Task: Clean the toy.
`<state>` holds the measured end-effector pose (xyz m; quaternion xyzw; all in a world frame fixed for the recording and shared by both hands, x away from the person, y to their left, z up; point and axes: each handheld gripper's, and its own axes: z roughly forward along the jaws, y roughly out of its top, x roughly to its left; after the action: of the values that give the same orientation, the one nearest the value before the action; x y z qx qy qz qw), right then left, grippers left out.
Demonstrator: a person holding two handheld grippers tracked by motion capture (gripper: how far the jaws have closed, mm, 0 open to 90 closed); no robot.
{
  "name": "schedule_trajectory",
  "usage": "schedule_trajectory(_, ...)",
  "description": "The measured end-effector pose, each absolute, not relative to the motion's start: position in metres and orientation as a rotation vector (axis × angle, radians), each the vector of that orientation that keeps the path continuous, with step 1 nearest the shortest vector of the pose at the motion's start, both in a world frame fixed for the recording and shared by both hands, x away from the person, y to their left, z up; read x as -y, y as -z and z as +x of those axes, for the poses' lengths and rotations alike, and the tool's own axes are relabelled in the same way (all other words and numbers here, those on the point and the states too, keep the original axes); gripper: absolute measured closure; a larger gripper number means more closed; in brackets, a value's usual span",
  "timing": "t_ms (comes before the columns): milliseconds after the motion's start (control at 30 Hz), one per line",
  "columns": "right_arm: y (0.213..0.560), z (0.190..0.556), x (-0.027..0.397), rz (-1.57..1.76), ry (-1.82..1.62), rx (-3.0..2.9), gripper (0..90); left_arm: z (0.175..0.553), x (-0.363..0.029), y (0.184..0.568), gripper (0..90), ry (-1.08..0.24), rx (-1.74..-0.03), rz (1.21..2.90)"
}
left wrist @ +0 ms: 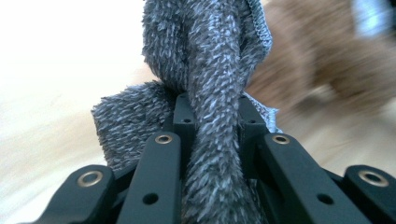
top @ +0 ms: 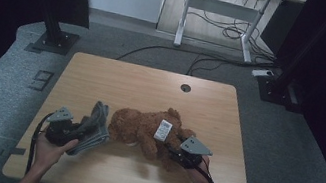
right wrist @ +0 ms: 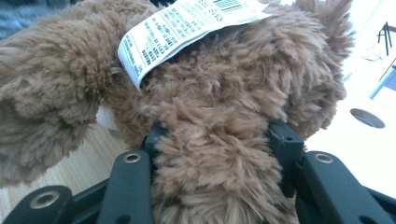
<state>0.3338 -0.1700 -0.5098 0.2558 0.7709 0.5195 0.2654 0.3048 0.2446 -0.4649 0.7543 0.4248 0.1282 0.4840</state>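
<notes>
Tongs first: my right tongs (right wrist: 212, 135) are clamped on a limb of the brown curly-furred plush bear (top: 146, 131), and my left tongs (left wrist: 212, 126) are pinched tight on a fold of the grey fleecy knitted cloth (left wrist: 205, 60).

Bench: the light wooden bench (top: 151, 87) carries both items near my edge.

Bear: it lies on its side at the middle of the bench, touching the cloth on its left. I judge it light and soft; the stuffing yields, so a limb grip like mine is sound.

Cloth: bunched at my left tongs (top: 75, 132), partly lifted. I judge it limp and light, liable to drape; a doubled fold or hem is best.

Label: a white printed label (right wrist: 180, 28) lies across the bear's fur; too flimsy to pull.
</notes>
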Motion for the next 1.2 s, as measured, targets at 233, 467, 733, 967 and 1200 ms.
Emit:
schedule_trajectory(233,0.51,0.334,0.17,0.692,-1.409,-2.085,54.1,0.317,-0.18,0.433,74.9,-0.225,-0.856,1.847)
schedule_trajectory(467,0.51,0.333,0.17,0.696,-1.415,-2.088,54.2,0.331,-0.128,0.438,74.7,-0.177,-0.805,1.898)
schedule_trajectory(733,0.512,0.334,0.173,0.702,-1.445,-2.093,55.0,0.337,-0.127,0.464,74.8,-0.177,-0.853,1.905)
schedule_trajectory(967,0.512,0.333,0.174,0.704,-1.465,-2.097,55.1,0.328,-0.153,0.466,74.9,-0.257,-0.883,1.896)
schedule_trajectory(1200,0.513,0.333,0.174,0.702,-1.471,-2.097,55.1,0.324,-0.181,0.47,74.9,-0.302,-0.94,1.872)
